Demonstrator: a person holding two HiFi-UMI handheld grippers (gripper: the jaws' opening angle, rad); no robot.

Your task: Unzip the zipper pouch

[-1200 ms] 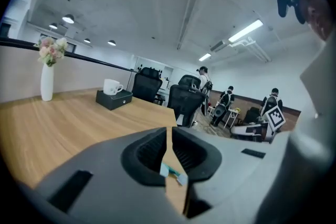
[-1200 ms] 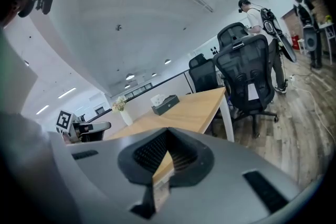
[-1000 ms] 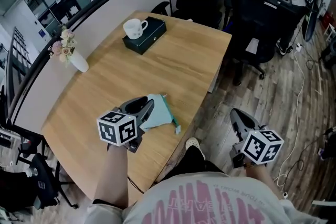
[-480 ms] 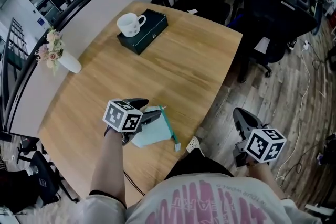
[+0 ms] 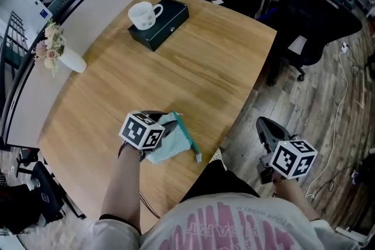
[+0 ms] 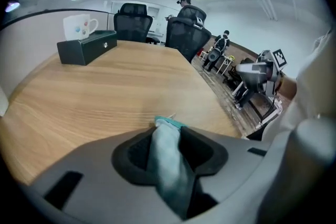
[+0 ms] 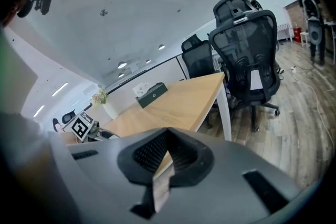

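Lying on the wooden table (image 5: 193,61) close to the edge nearest the person, the teal pouch (image 5: 171,148) has its long darker zip edge running from a far corner down toward that table edge. That zip edge faces right, toward the open floor. The left gripper (image 5: 166,126) comes in over the pouch's left side. Its jaws are closing, and its own view shows the fabric bunched between the pads, so the pouch looks pinned there. The right gripper (image 5: 265,125) hangs well apart, off the table and over the floor, with its jaws together on nothing. It must travel left to reach the zip, which is on the side nearer to it. The small tab at the zip's near end may be the pull, but I cannot tell.
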